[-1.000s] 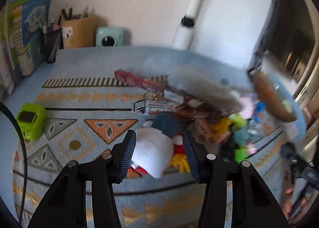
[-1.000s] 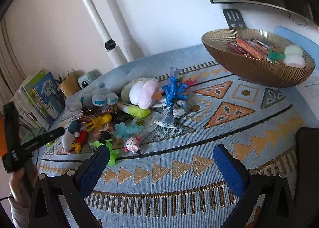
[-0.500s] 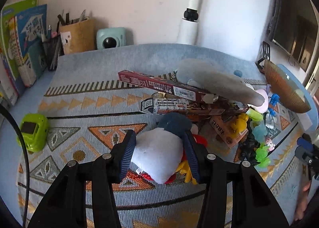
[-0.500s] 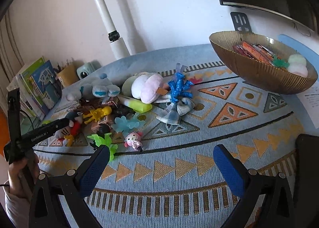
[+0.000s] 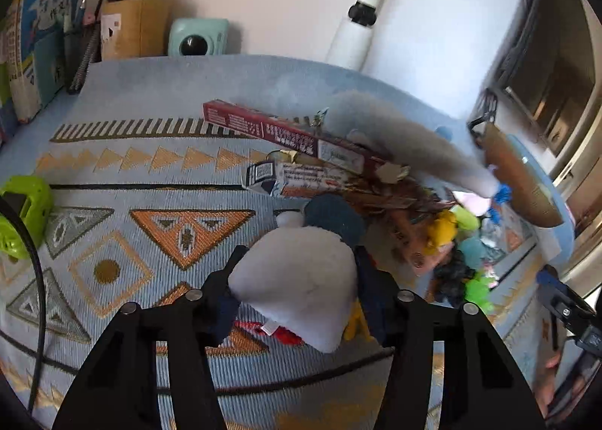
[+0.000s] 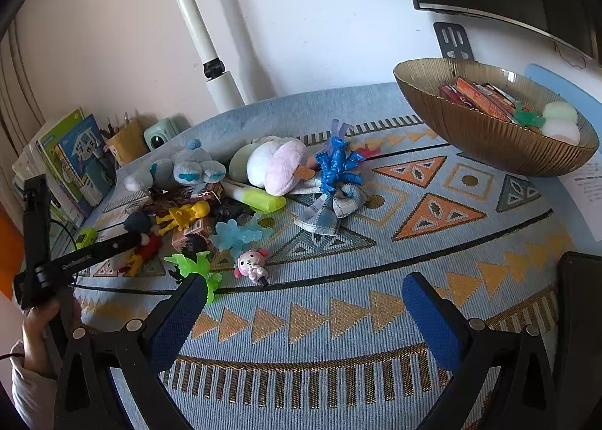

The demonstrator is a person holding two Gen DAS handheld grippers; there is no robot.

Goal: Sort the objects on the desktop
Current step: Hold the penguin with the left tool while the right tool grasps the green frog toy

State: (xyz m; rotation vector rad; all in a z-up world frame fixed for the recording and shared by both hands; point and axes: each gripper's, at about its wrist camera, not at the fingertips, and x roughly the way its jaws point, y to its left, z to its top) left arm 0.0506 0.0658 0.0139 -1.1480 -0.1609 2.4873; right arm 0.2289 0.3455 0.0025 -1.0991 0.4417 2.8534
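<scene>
Black claw point(image 6: 304, 311) arms w/ silver screws, blue pads point(image 6: 177, 320), bare-skinned hand point(image 6: 35, 320), white sleeve

light: bright daylight | blur: left view's right side | edges: fisheye-warped, dark corners

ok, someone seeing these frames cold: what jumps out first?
The left gripper clamped on a white plush toy, filling the near centre of the left wrist view. Next, the jumble of small toys heaped on the patterned mat, left of centre in the right wrist view. Then the gold ribbed bowl at far right, already holding snack packets, with the right gripper open over bare mat.
</scene>
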